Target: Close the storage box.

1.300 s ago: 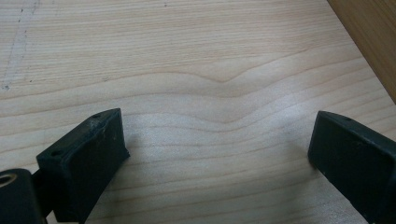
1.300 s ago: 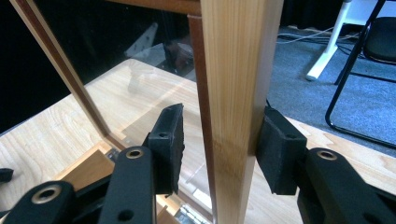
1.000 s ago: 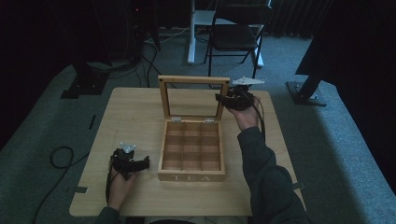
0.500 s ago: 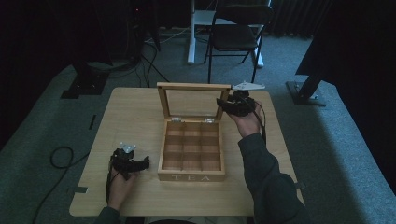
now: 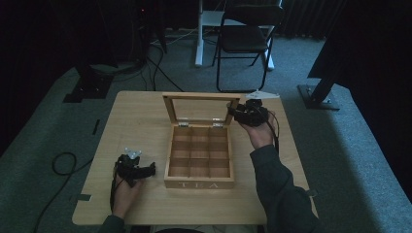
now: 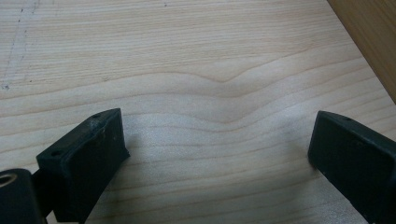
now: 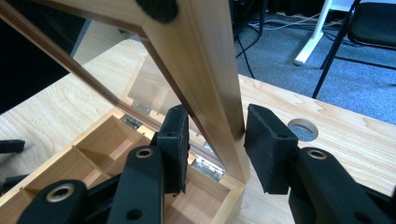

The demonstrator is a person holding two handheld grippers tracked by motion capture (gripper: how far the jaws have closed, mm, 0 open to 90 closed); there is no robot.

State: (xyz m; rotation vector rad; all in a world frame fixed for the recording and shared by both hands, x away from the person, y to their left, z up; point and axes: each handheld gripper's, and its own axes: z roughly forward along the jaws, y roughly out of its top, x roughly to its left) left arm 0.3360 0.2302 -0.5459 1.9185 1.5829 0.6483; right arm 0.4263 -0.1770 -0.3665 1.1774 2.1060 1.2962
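Observation:
A wooden tea box (image 5: pixel 199 184) with "TEA" on its front stands open in the middle of the table; its compartments (image 7: pixel 93 154) look empty. Its glass-paned lid (image 5: pixel 200 96) stands tilted up at the back. My right gripper (image 5: pixel 235 115) is at the lid's right side rail, and in the right gripper view its jaws (image 7: pixel 215 135) close on that wooden rail (image 7: pixel 205 70) from both sides. Left of the box, my left gripper (image 5: pixel 150 169) rests low over the table. The left gripper view has its jaws (image 6: pixel 219 135) wide apart over bare wood, holding nothing.
The light wooden table (image 5: pixel 136 121) has a round cable hole (image 7: pixel 302 129) near its far right corner. A black folding chair (image 5: pixel 245 34) and a white desk leg (image 5: pixel 199 34) stand on the carpet beyond. A cable (image 5: pixel 63 162) loops on the floor at left.
The lid's top edge has come lower and toward the person, tilting forward, with my right gripper moving along on it. The left gripper has stayed still.

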